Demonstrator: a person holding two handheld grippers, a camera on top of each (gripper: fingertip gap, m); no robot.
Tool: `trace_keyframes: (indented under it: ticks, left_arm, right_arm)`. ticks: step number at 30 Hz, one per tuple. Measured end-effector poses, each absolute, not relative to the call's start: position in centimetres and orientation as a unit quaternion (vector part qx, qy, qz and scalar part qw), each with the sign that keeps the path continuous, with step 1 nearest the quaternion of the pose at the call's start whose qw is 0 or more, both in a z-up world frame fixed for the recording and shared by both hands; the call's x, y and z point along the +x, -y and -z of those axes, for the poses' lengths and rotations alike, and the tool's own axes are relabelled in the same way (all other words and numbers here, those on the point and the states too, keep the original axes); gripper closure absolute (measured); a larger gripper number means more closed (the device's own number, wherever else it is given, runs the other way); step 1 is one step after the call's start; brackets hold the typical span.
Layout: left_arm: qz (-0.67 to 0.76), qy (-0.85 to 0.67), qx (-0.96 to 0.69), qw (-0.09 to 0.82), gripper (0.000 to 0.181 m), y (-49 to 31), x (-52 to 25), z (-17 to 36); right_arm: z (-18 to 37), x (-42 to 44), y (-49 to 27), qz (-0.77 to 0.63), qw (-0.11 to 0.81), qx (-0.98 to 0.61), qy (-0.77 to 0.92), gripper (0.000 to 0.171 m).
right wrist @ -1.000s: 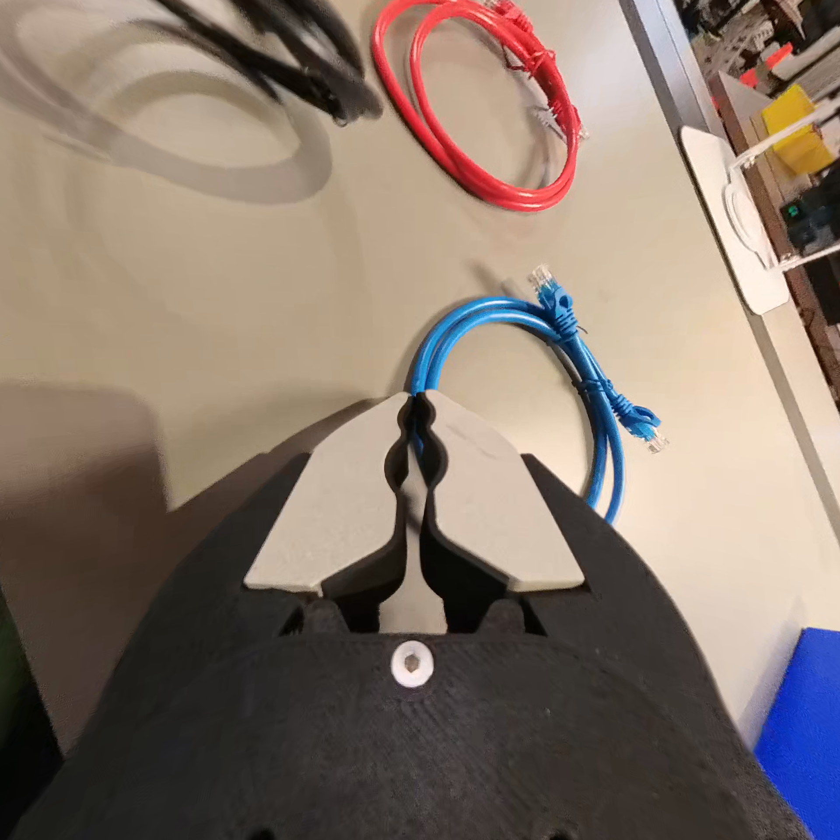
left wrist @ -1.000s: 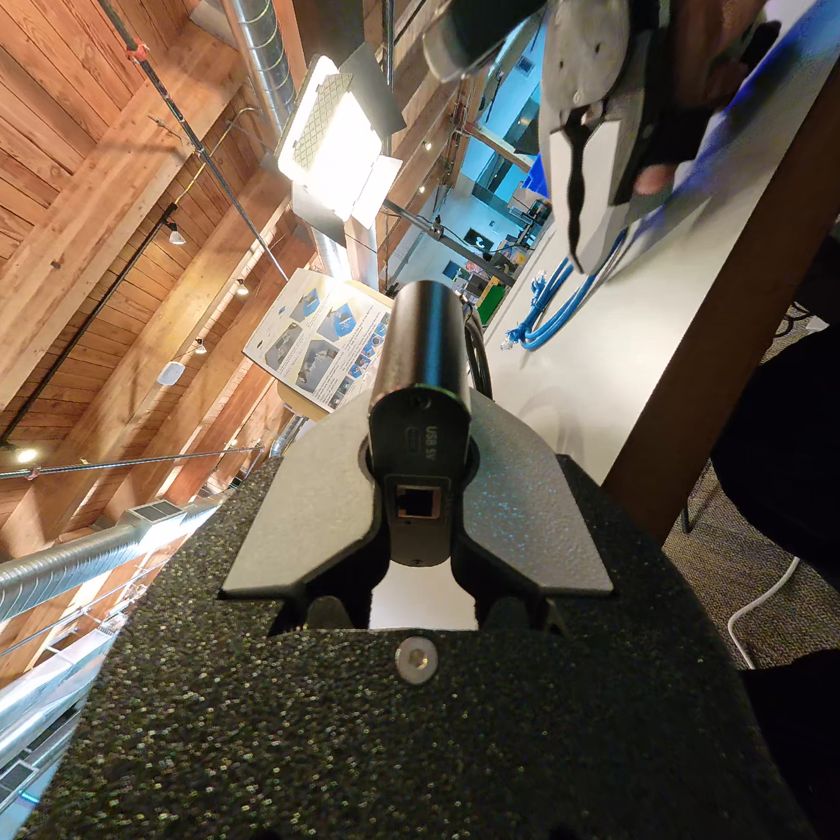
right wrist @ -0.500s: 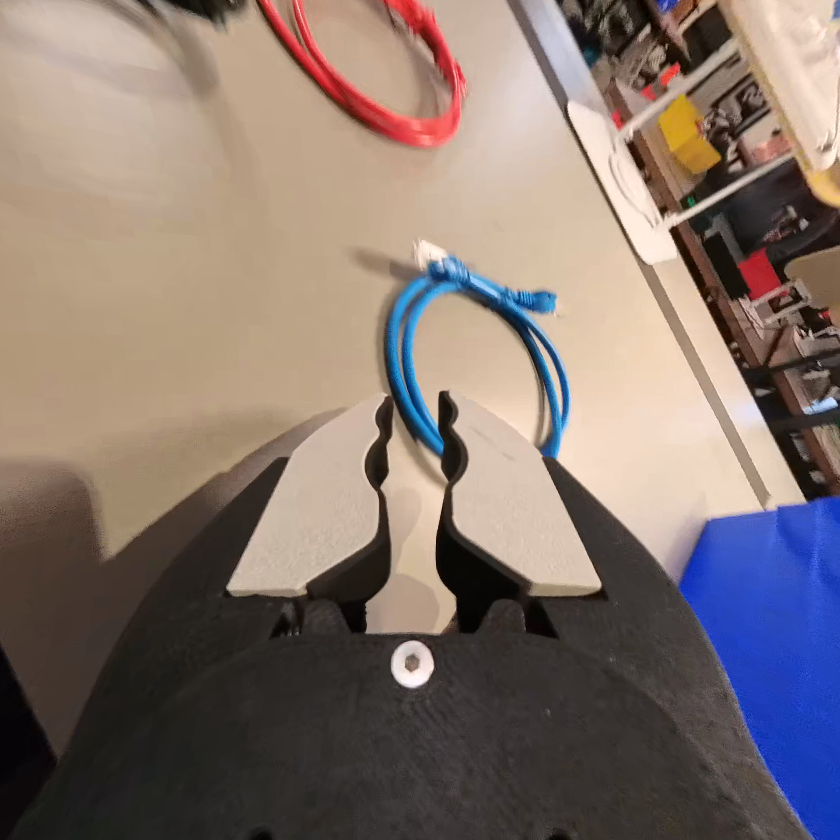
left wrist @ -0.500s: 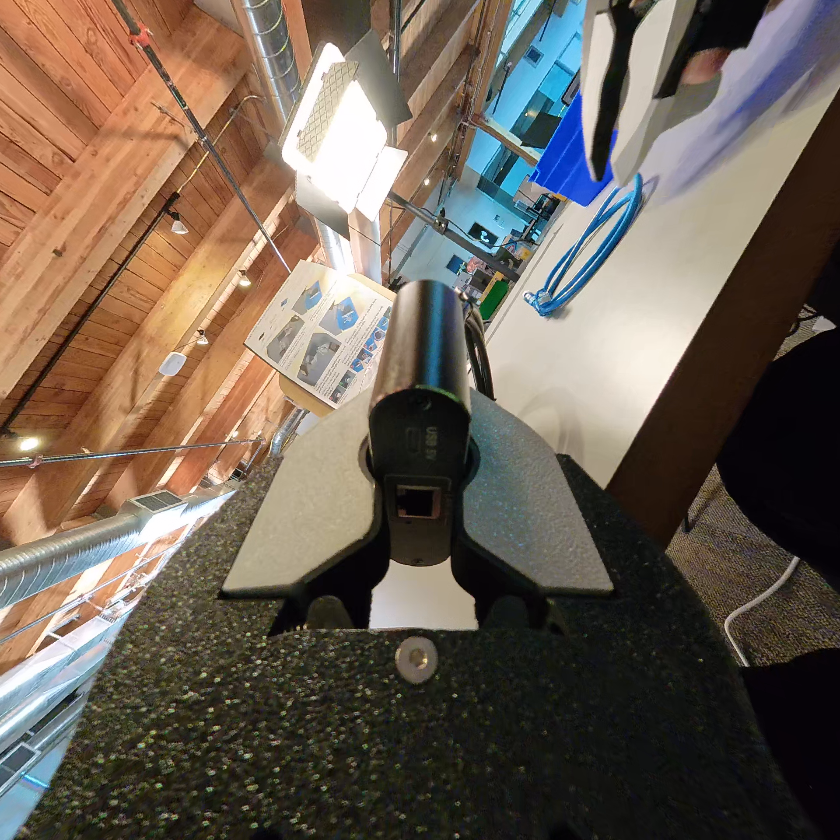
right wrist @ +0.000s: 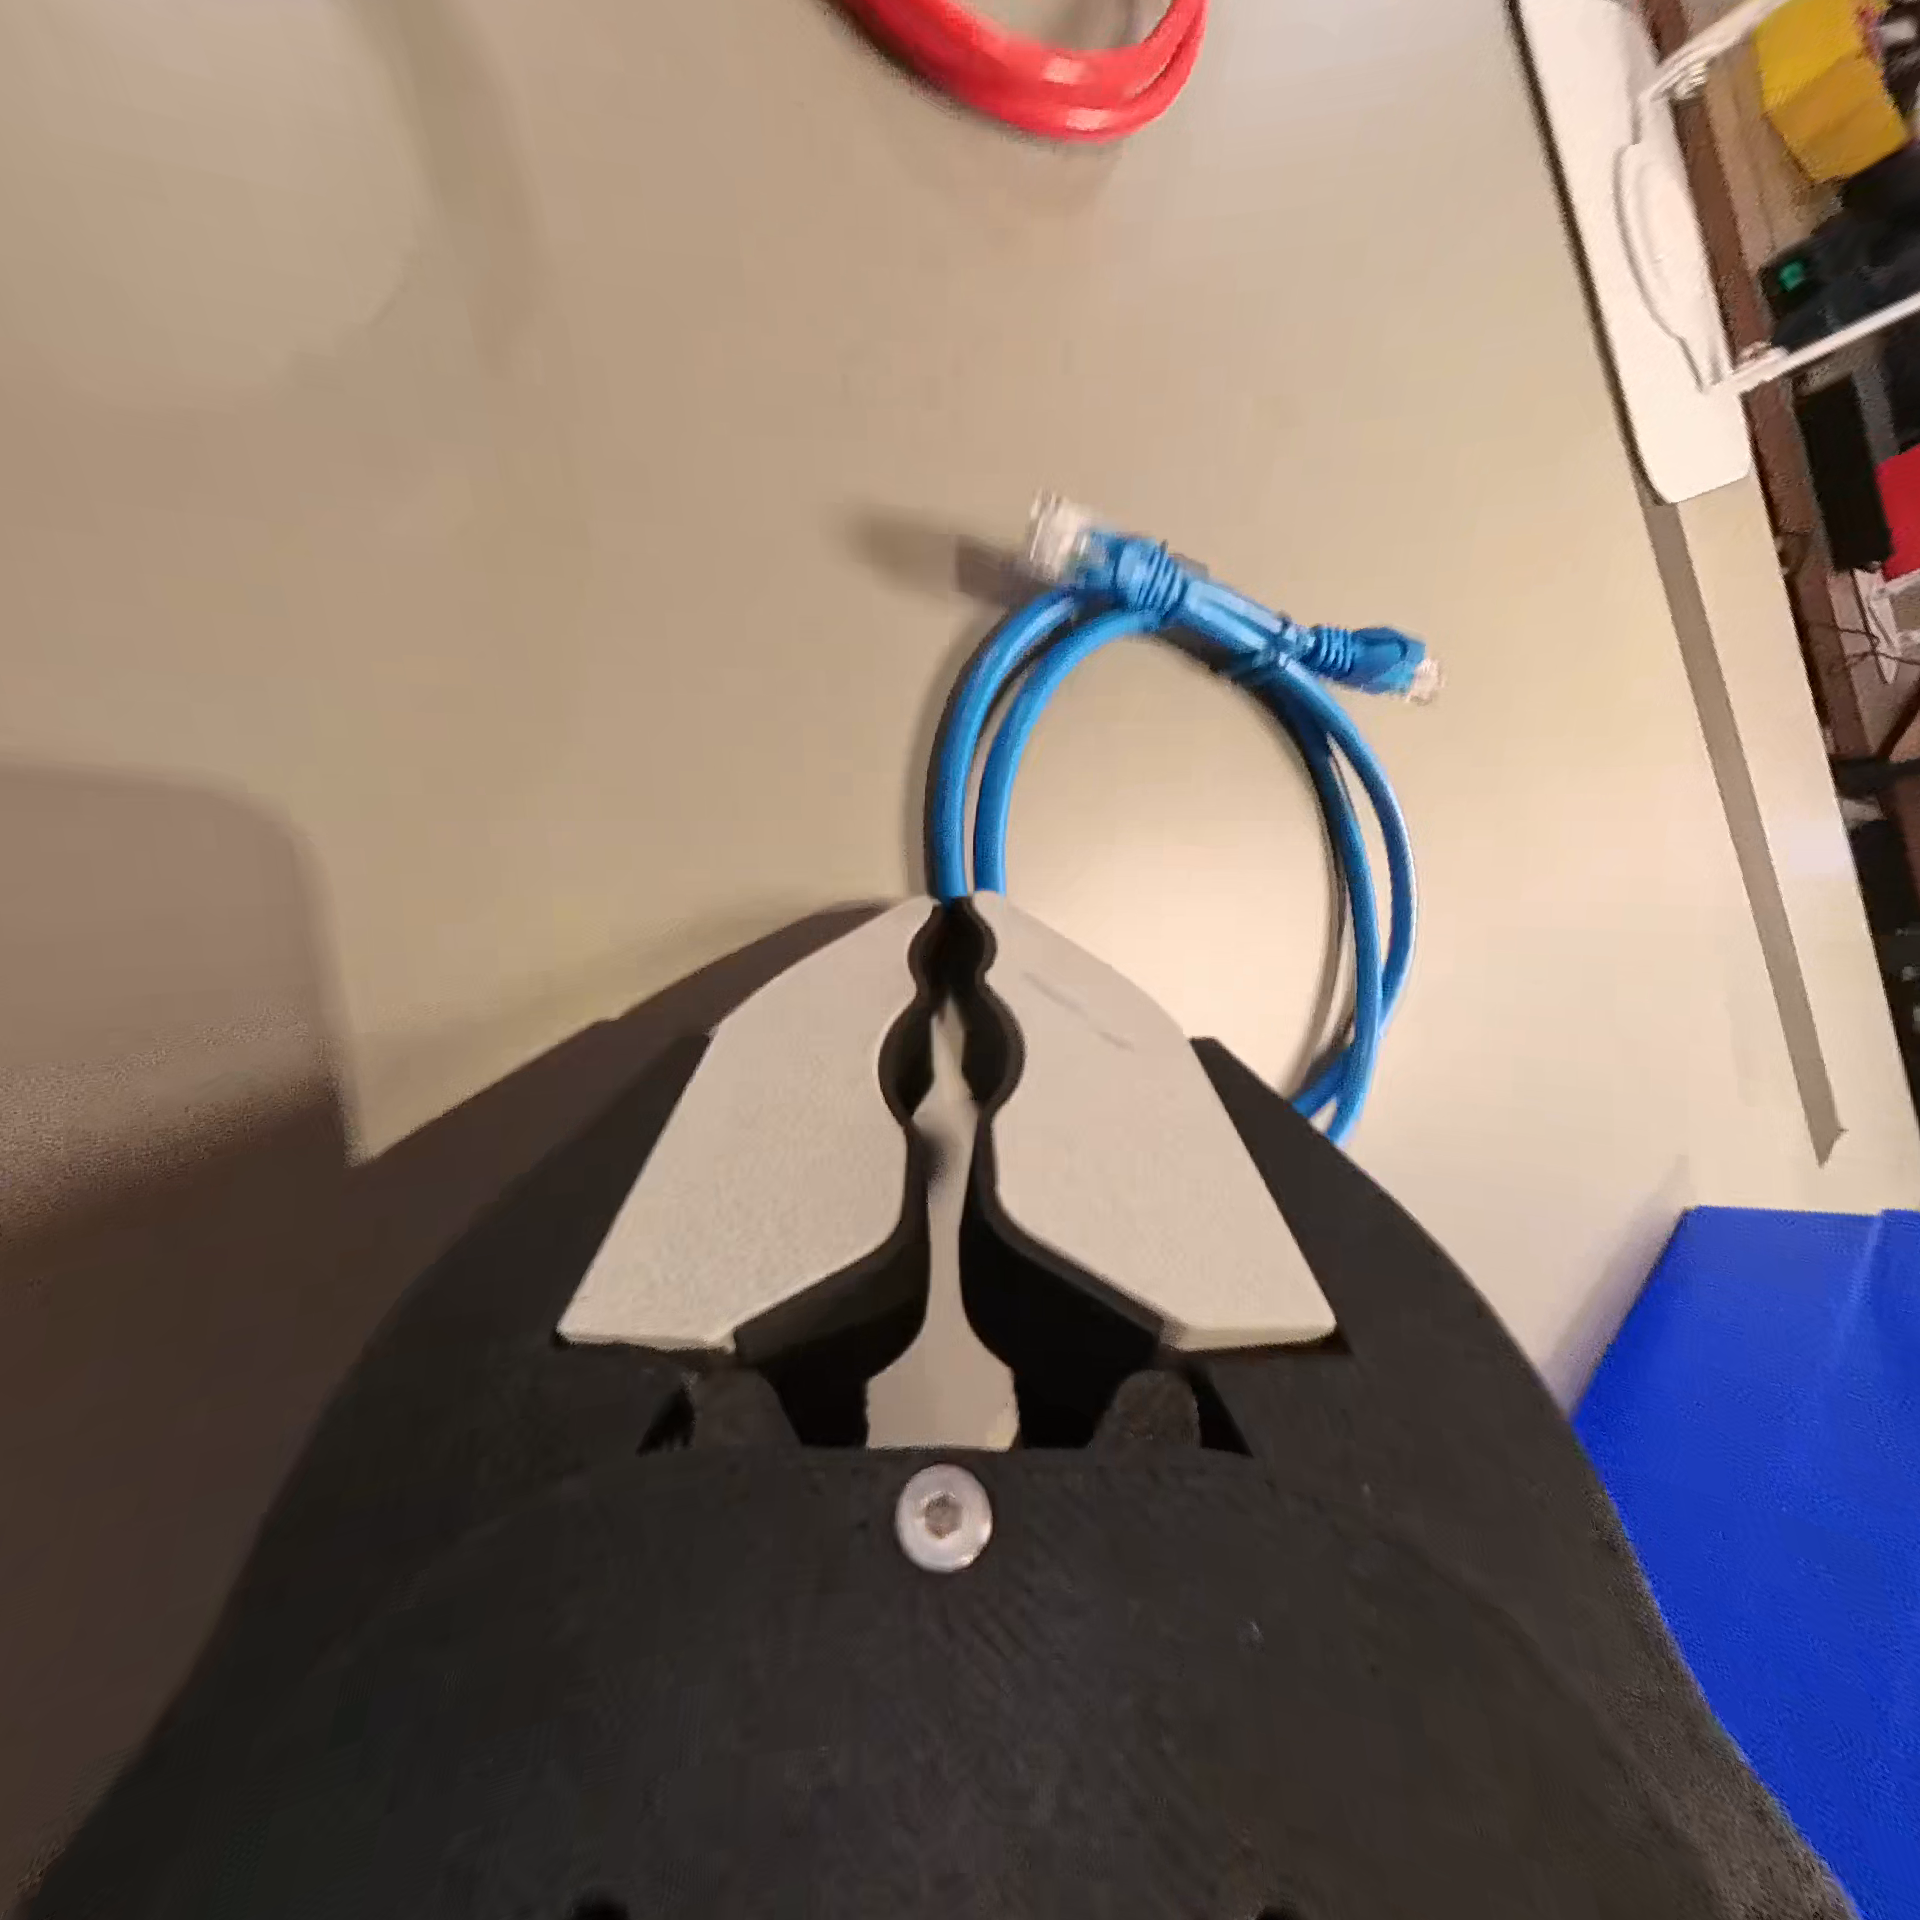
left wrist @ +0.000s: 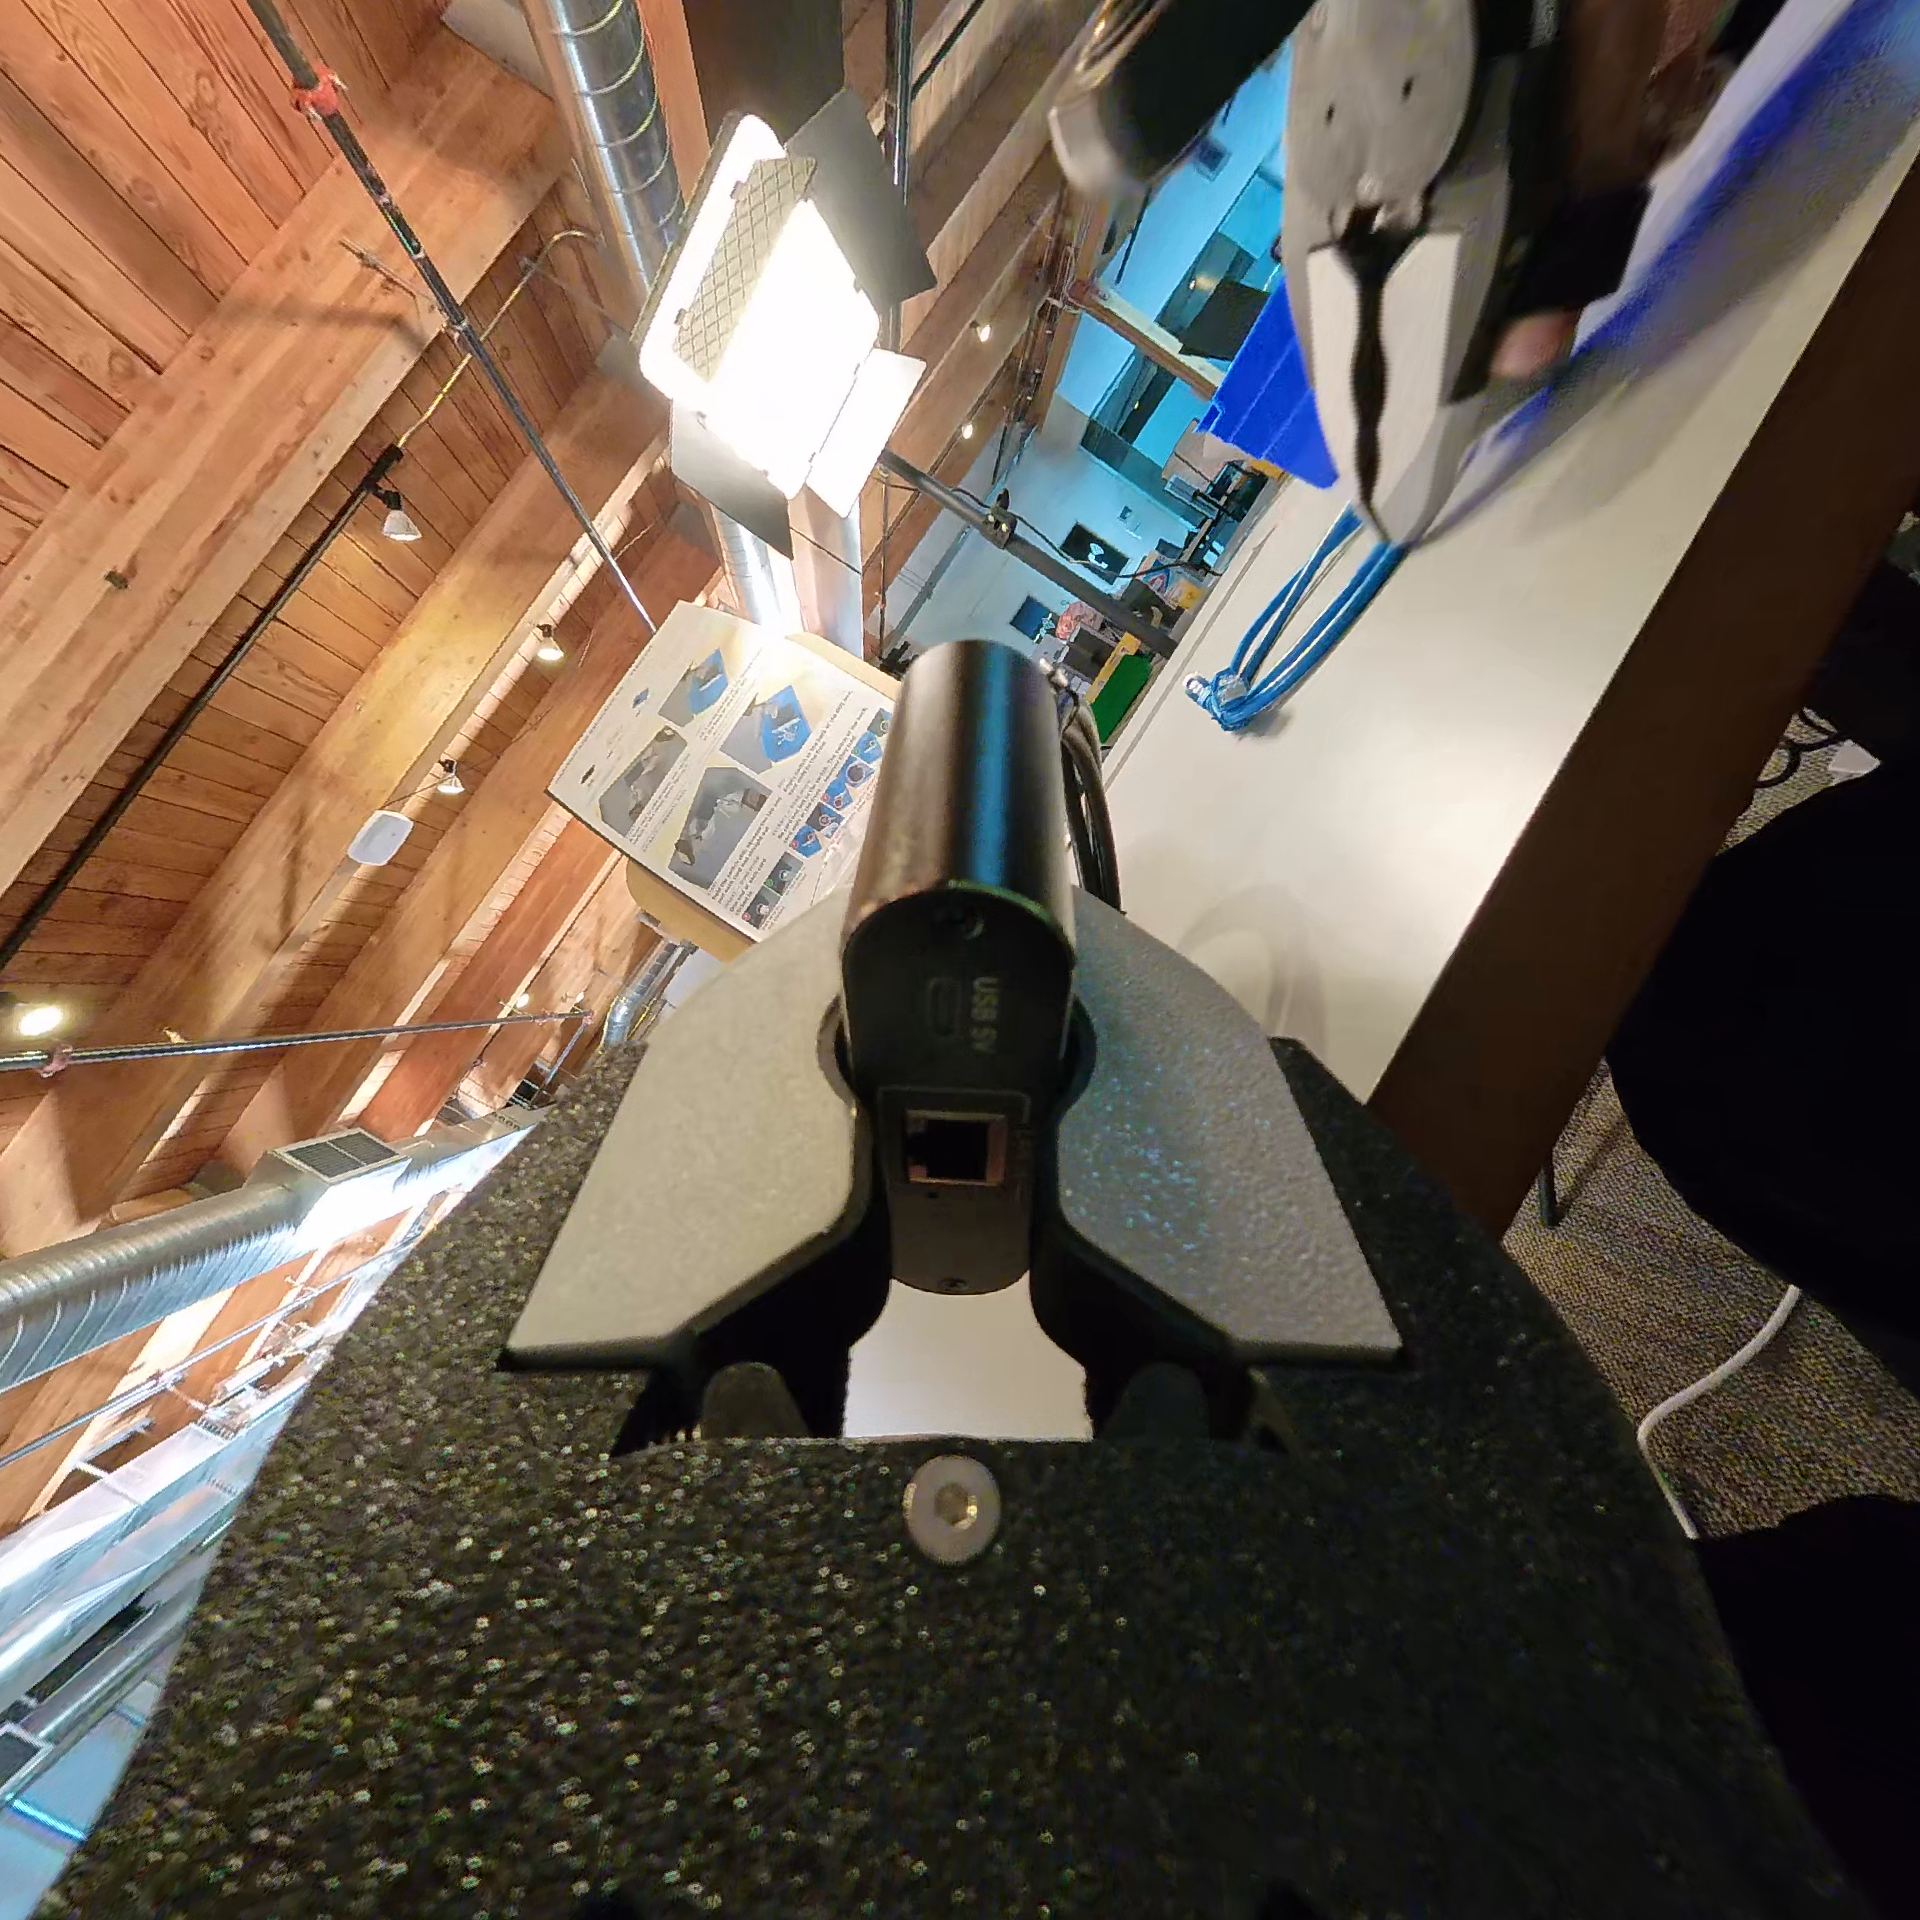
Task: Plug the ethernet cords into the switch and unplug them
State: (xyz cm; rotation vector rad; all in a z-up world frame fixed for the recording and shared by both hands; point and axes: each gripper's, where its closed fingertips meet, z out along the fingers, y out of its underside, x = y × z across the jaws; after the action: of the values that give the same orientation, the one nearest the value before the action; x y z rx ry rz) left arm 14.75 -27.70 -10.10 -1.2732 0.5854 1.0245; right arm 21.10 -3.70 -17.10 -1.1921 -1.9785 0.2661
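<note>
Left wrist view: the left gripper point(left wrist: 961, 1049) is seen clamped on the switch point(left wrist: 961, 935), a black cylindrical body held between the grey fingers point(left wrist: 727, 1143) with its end face turned toward the camera; an open ethernet port point(left wrist: 948, 1146) is shown on that face, with nothing plugged into it; the device is held off the near edge of the table point(left wrist: 1351, 831), whose brown side band is seen at the right; farther along the tabletop a blue ethernet cord point(left wrist: 1299, 634) is laid in a coil, and the right gripper point(left wrist: 1371, 488) is seen above it with a hand point(left wrist: 1558, 208) behind; a lit panel lamp point(left wrist: 769, 312) and a printed poster point(left wrist: 727, 769) are seen beyond, under a wooden ceiling. In the right wrist view, the right gripper point(right wrist: 954, 914) is found closed, its fingertips point(right wrist: 997, 914) pinched on the near side of the blue ethernet cord point(right wrist: 1361, 831); the coil is spread on the table point(right wrist: 520, 520) ahead of the tips, with its two clear-tipped plugs point(right wrist: 1060, 535) bundled at the far side of the loop; a blue bin point(right wrist: 1766, 1455) is seen at the near right corner; a red cord point(right wrist: 1039, 73) is laid farther off, toward the far edge, blurred; a white flat piece point(right wrist: 1631, 312) lies at the right edge of the table.
</note>
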Motion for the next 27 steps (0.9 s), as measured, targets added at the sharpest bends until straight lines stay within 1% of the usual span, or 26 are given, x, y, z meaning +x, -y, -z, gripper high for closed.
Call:
trace_keyframes:
  ticks: [2,4,5,7,9,10,12,15,17,18,19,22,25,26,27]
  left_arm:
    - [-0.449,-0.257,-0.559,0.647,0.149,27.7,14.8,10.1]
    - [-0.450,-0.255,-0.560,0.647,0.149,27.7,14.7,10.1]
    - [-0.451,-0.253,-0.561,0.647,0.149,27.6,14.7,10.0]
    - [-0.451,-0.251,-0.563,0.646,0.149,27.5,14.7,10.0]
    - [-0.451,-0.252,-0.563,0.645,0.152,27.4,14.8,10.1]
    - [-0.450,-0.253,-0.563,0.645,0.149,27.4,14.8,10.1]
    - [-0.451,-0.254,-0.563,0.644,0.149,27.4,14.9,10.1]
    - [-0.449,-0.253,-0.563,0.646,0.149,27.5,14.8,10.1]
    - [-0.448,-0.254,-0.562,0.647,0.152,27.5,14.8,10.1]
    - [-0.447,-0.255,-0.562,0.648,0.152,27.6,14.9,10.2]
    - [-0.446,-0.256,-0.561,0.648,0.149,27.6,14.9,10.2]
    - [-0.443,-0.257,-0.561,0.650,0.149,27.7,14.9,10.2]
    - [-0.442,-0.257,-0.561,0.651,0.149,27.8,14.8,10.2]
    - [-0.442,-0.256,-0.562,0.651,0.149,27.8,14.8,10.1]
    - [-0.443,-0.255,-0.562,0.650,0.152,27.7,14.8,10.2]
  right_arm:
    - [17.3,23.2,2.8,-0.083,0.390,-0.440,0.805,0.171]
    - [16.9,24.9,1.0,-0.066,0.395,-0.458,0.793,0.170]
    - [16.3,25.1,0.2,-0.067,0.408,-0.473,0.778,0.164]
    - [15.2,24.5,0.4,-0.104,0.431,-0.492,0.749,0.152]
    - [14.4,22.8,2.0,-0.165,0.436,-0.504,0.727,0.145]
    - [14.2,21.8,2.9,-0.185,0.437,-0.505,0.721,0.144]
    - [14.4,20.1,4.2,-0.193,0.438,-0.497,0.724,0.144]
    - [16.1,18.7,4.2,-0.154,0.421,-0.502,0.740,0.145]
    - [16.6,18.9,3.3,-0.129,0.420,-0.503,0.744,0.167]
    - [16.8,19.3,3.0,-0.123,0.414,-0.500,0.750,0.171]
    - [16.8,19.9,2.6,-0.119,0.412,-0.492,0.758,0.171]
    - [16.7,22.6,1.5,-0.102,0.402,-0.450,0.791,0.171]
    - [16.9,26.7,-1.0,-0.050,0.386,-0.429,0.815,0.171]
    - [16.5,27.8,-2.2,-0.034,0.391,-0.445,0.805,0.169]
    - [15.9,28.3,-2.9,-0.032,0.400,-0.465,0.789,0.160]
